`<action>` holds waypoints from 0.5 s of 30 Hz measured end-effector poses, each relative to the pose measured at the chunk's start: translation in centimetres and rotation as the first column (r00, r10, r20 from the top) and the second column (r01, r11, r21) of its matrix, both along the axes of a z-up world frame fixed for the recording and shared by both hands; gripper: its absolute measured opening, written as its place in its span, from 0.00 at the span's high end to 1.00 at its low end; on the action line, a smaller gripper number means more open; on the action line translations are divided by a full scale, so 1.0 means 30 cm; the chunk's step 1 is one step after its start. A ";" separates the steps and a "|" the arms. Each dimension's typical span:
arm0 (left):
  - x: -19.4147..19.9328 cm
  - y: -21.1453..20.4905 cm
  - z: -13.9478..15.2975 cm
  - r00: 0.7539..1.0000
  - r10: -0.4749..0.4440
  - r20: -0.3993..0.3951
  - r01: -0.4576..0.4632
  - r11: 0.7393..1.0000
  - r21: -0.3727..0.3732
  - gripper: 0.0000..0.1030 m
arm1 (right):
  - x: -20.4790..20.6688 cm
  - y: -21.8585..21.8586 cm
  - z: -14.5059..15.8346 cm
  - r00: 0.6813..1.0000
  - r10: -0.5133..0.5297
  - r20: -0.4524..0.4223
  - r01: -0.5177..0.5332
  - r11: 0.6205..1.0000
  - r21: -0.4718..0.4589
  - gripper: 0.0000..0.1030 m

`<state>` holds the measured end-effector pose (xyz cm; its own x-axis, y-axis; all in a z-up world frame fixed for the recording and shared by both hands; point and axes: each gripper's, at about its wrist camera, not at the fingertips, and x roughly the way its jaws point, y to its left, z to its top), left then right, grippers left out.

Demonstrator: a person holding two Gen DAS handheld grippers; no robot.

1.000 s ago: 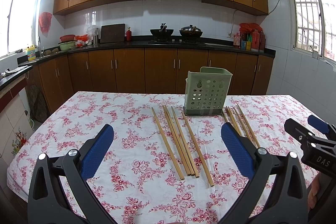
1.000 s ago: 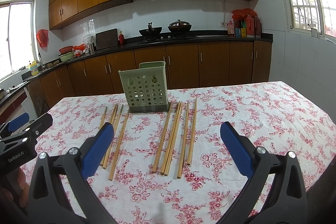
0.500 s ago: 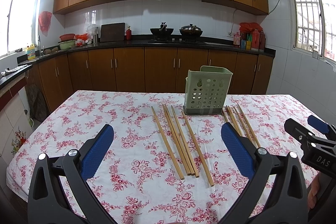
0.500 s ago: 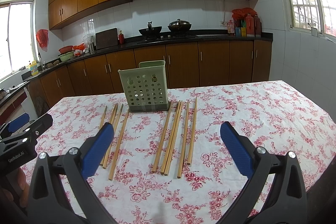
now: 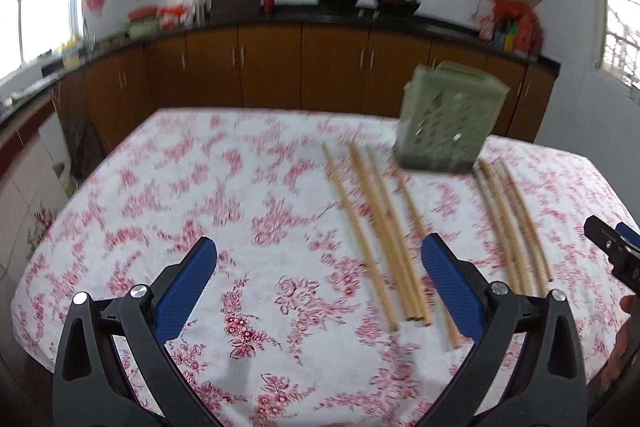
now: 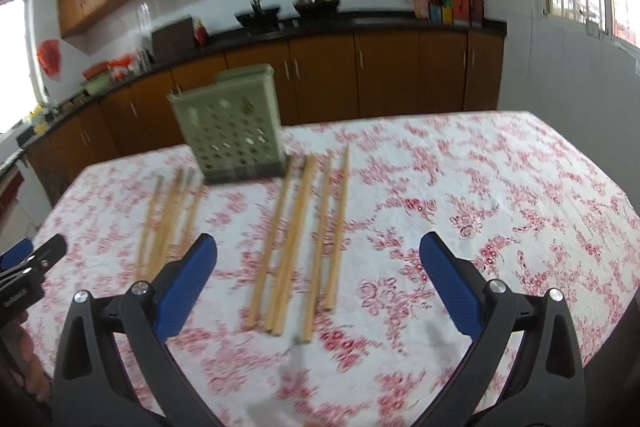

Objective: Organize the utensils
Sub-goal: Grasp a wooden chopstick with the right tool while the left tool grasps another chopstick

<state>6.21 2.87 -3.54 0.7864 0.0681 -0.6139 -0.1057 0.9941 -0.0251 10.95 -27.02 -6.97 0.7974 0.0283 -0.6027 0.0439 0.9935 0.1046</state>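
A green perforated utensil holder (image 5: 448,125) stands upright at the far side of the floral tablecloth; it also shows in the right wrist view (image 6: 232,131). Several wooden chopsticks (image 5: 380,239) lie in a group in front of it, and a second group (image 5: 512,223) lies to its right. In the right wrist view the groups are at centre (image 6: 300,239) and left (image 6: 168,223). My left gripper (image 5: 318,291) is open and empty above the table, left of the central chopsticks. My right gripper (image 6: 318,291) is open and empty over the near ends of one group.
The table (image 5: 168,211) is covered with a white and red floral cloth. Brown kitchen cabinets (image 5: 264,67) and a dark counter with pots run behind it. The right gripper's tip (image 5: 612,251) shows at the right edge of the left view.
Both grippers have tilted down and moved forward toward the table; the views are blurred by motion. The chopsticks and holder have not moved.
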 end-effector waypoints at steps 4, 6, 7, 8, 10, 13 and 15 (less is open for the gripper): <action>0.071 0.030 -0.045 0.997 0.009 -0.079 -0.010 1.000 -0.014 0.02 | 0.135 -0.029 -0.052 0.994 -0.020 -0.104 0.021 1.000 0.000 0.27; 0.102 0.036 -0.069 0.993 0.010 -0.114 -0.013 1.000 -0.020 0.02 | 0.202 -0.036 -0.087 0.988 -0.019 -0.152 0.019 1.000 0.004 0.44; 0.113 0.039 -0.077 0.992 0.009 -0.128 -0.013 1.000 -0.026 0.02 | 0.230 -0.038 -0.105 0.984 -0.016 -0.175 0.018 1.000 0.009 0.48; 0.124 0.042 -0.088 0.989 0.007 -0.145 -0.013 0.999 -0.036 0.05 | 0.257 -0.038 -0.125 0.980 -0.015 -0.196 0.018 1.000 0.010 0.55; 0.148 0.051 -0.107 0.985 -0.001 -0.171 -0.009 0.998 -0.055 0.14 | 0.291 -0.031 -0.155 0.974 -0.022 -0.224 0.021 1.000 -0.006 0.63; 0.177 0.053 -0.132 0.976 -0.012 -0.216 -0.005 0.997 -0.079 0.24 | 0.324 -0.024 -0.204 0.964 -0.028 -0.265 0.020 0.999 -0.031 0.67; 0.196 0.053 -0.144 0.972 -0.022 -0.233 0.000 0.995 -0.097 0.27 | 0.330 -0.019 -0.225 0.966 -0.031 -0.258 0.018 0.999 -0.050 0.76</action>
